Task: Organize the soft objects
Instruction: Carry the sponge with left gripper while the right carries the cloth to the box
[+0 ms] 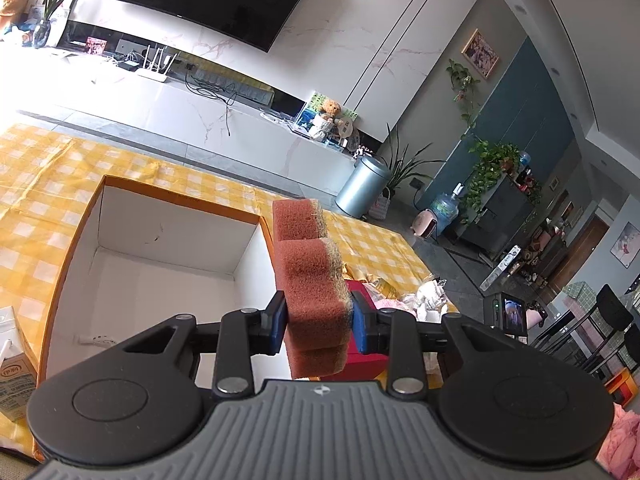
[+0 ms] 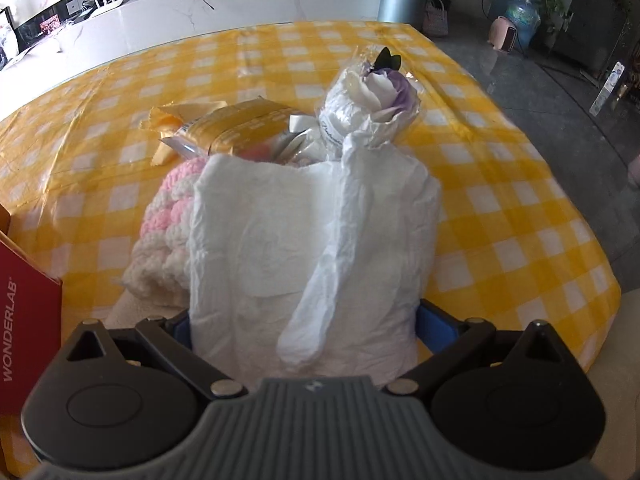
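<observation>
Left tool grips a wavy orange sponge; right tool gapes wide.

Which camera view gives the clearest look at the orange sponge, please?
The left wrist view: the orange sponge sits upright, centred, clamped in the left gripper beside the open box. The right wrist view shows none of it.

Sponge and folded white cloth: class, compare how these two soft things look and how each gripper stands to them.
1. The sponge is orange-brown and porous; the folded white cloth is smooth and crinkled.
2. The left gripper clamps the sponge, held up beside the open box; the cloth lies on the checked tablecloth.
3. The right gripper stands wide open around the cloth.
Both are soft.
</observation>
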`<state>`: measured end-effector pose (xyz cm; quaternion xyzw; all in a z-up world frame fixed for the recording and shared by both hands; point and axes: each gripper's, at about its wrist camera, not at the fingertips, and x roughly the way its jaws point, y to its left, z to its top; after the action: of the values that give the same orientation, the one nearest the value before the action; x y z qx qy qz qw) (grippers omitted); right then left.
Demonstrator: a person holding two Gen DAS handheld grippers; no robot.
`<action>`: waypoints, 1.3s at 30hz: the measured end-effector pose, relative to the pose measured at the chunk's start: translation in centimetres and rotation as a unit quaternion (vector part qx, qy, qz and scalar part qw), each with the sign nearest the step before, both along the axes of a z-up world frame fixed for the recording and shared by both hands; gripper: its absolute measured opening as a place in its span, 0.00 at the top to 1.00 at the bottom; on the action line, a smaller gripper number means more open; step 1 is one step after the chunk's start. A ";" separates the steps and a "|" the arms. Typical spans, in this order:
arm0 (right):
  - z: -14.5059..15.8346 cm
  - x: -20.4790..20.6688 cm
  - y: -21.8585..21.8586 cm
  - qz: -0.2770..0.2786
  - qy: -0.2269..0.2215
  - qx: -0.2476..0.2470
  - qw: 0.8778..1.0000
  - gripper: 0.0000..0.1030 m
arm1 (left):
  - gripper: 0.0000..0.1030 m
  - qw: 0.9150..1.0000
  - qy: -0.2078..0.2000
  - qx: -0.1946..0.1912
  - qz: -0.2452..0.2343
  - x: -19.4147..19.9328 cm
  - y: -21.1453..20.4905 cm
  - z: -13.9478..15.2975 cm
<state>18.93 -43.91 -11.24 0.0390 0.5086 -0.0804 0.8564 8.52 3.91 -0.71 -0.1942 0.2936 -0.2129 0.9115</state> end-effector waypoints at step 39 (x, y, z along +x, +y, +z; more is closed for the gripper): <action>18.4 -11.3 14.4 0.259 -0.206 0.231 0.915 0.67 | 0.64 0.994 -0.047 -0.068 0.077 -2.6 4.5 2.0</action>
<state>7.63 -29.48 7.13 0.1181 0.3178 0.2738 0.9001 5.91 8.44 1.34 -0.2677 0.2190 -0.1707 0.9226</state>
